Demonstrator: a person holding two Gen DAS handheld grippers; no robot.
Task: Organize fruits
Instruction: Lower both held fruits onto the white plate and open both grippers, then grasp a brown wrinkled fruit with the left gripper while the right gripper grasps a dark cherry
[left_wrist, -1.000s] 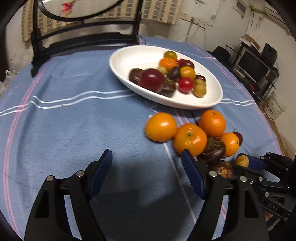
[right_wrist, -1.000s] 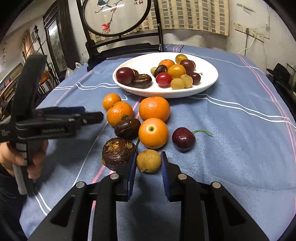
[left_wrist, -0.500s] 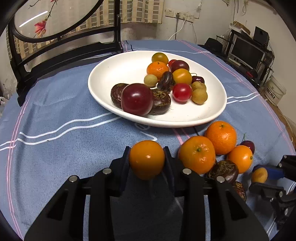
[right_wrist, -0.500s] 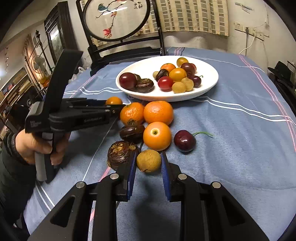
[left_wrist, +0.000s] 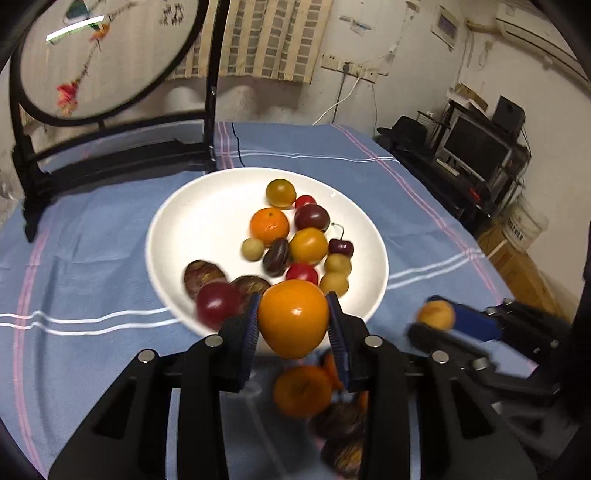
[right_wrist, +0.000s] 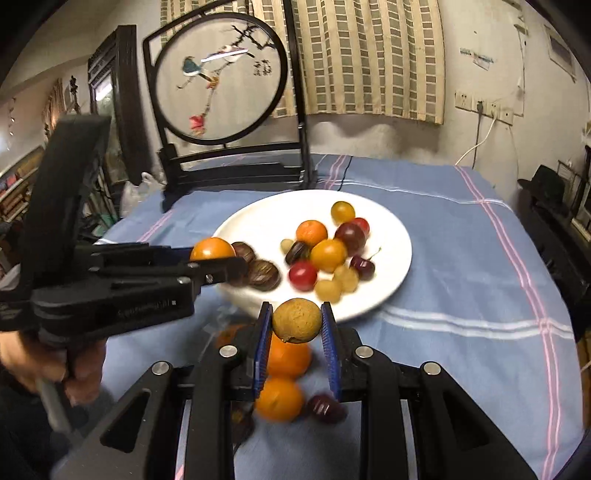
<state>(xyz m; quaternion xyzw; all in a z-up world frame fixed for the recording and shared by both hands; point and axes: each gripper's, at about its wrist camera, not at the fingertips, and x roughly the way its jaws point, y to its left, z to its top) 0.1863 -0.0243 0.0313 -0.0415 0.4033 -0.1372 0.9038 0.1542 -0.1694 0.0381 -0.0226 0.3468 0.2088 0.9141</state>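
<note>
Here the left gripper (left_wrist: 293, 325) has its jaws pressed on an orange (left_wrist: 293, 318), held in the lower middle of the left wrist view, in front of the near rim of the white plate (left_wrist: 207, 221). The right gripper (right_wrist: 295, 325) has its jaws closed on a small tan fruit (right_wrist: 296, 320), low in the centre of its own view, just before the plate's near edge.

The plate's left half is bare; its right half holds a cluster of small fruits (left_wrist: 295, 236). Around it the counter, under a blue striped cloth (left_wrist: 92, 236), lies open at the frame's left and right. A dark wooden stand (left_wrist: 110, 162) with a round embroidered panel closes off the far edge behind the plate.

The left wrist view shows the right gripper entering at the lower right with its tan fruit, and blurred loose fruits (left_wrist: 306, 395) on the cloth under the jaws. The right wrist view alone shows the hand (right_wrist: 55, 365) that holds the left gripper at the left of the frame, and two oranges and a dark cherry (right_wrist: 325, 408) on the cloth below.
</note>
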